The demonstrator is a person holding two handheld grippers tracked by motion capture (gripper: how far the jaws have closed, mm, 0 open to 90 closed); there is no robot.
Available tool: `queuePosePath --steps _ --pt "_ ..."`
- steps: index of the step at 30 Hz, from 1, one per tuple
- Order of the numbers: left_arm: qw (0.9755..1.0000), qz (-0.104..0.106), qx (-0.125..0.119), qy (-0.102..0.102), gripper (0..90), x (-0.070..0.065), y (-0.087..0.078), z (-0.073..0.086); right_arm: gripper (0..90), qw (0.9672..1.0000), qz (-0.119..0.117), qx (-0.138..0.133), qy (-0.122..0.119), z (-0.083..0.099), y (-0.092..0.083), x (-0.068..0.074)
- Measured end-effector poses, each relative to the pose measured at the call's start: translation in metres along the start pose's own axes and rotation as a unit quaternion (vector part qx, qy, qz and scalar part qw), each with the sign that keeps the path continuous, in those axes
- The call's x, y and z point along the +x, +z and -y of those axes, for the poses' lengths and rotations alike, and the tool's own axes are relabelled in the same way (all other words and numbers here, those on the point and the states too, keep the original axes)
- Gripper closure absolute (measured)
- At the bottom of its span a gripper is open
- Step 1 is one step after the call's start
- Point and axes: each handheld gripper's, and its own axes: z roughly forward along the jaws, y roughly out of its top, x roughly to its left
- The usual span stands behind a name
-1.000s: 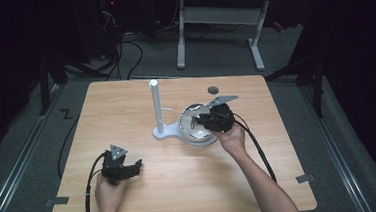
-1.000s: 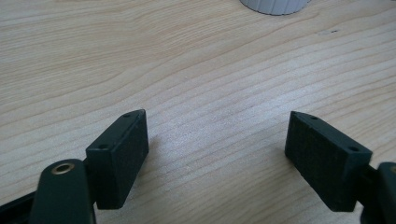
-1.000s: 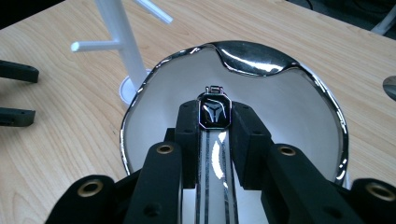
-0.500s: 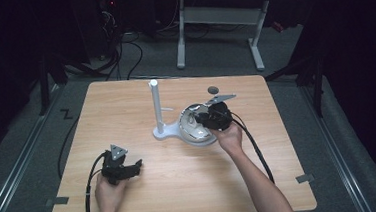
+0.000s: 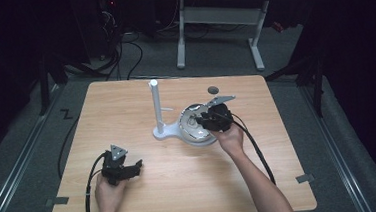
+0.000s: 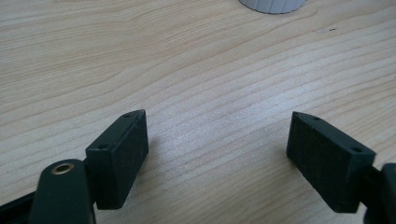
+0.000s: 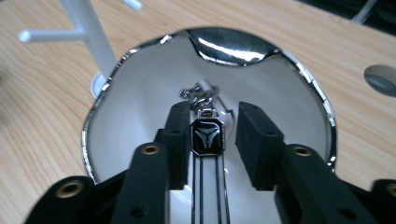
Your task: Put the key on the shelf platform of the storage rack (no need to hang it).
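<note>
A white stand with an upright post [image 5: 155, 106] and a chrome-rimmed dish [image 5: 192, 138] stands mid-table. My right gripper [image 5: 208, 120] reaches into the dish [image 7: 322, 107]. In the right gripper view a black eight-sided pendant [image 7: 208, 136] with a silver emblem and a short chain [image 7: 201, 93] lies between the jaws of that gripper [image 7: 215, 106]. The jaws have just been closing a little. The left pad is against the pendant and a gap remains at the right pad. My left gripper [image 5: 134, 168] rests open near the front left, with bare wood between its jaws [image 6: 217, 116].
A dark round hole [image 5: 213, 89] sits in the tabletop behind the dish. The stand's side peg [image 7: 51, 33] sticks out left of the dish. Cables trail off the table's front. A white desk frame [image 5: 220, 18] stands on the floor beyond.
</note>
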Motion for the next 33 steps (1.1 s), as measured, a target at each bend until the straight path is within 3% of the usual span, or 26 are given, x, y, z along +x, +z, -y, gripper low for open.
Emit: queuePosePath --steps 3,7,9,14,19,23,26,33 --pt "1.0000 0.000 0.000 0.000 21.2 0.000 0.000 0.000 67.5 0.9997 -0.008 0.004 0.023 0.001 0.006 -0.004" --pt "1.0000 0.000 0.000 0.000 21.2 0.000 0.000 0.000 57.3 0.9992 0.020 -0.012 0.033 -0.001 0.000 -0.010" --pt "1.0000 0.000 0.000 0.000 21.2 0.000 0.000 0.000 54.9 0.9987 0.023 -0.022 0.039 -0.002 -0.005 -0.012" --pt "1.0000 0.000 0.000 0.000 21.2 0.000 0.000 0.000 53.5 0.9988 0.031 -0.020 0.032 0.000 -0.013 -0.014" --pt "1.0000 0.000 0.000 0.001 21.1 0.000 0.000 0.000 52.2 0.9978 0.025 -0.045 0.041 0.005 -0.028 -0.013" --pt "1.0000 0.000 0.000 0.000 21.2 0.000 0.000 0.000 51.7 0.9982 0.032 -0.032 0.039 0.011 -0.037 -0.014" --pt "1.0000 0.000 0.000 0.000 21.1 0.000 0.000 0.000 52.5 0.9972 0.036 -0.046 0.047 0.016 -0.045 -0.017" --pt "1.0000 -0.001 -0.001 -0.001 21.2 0.000 0.000 0.000 52.4 0.9962 0.045 -0.042 0.061 0.026 -0.062 -0.026"
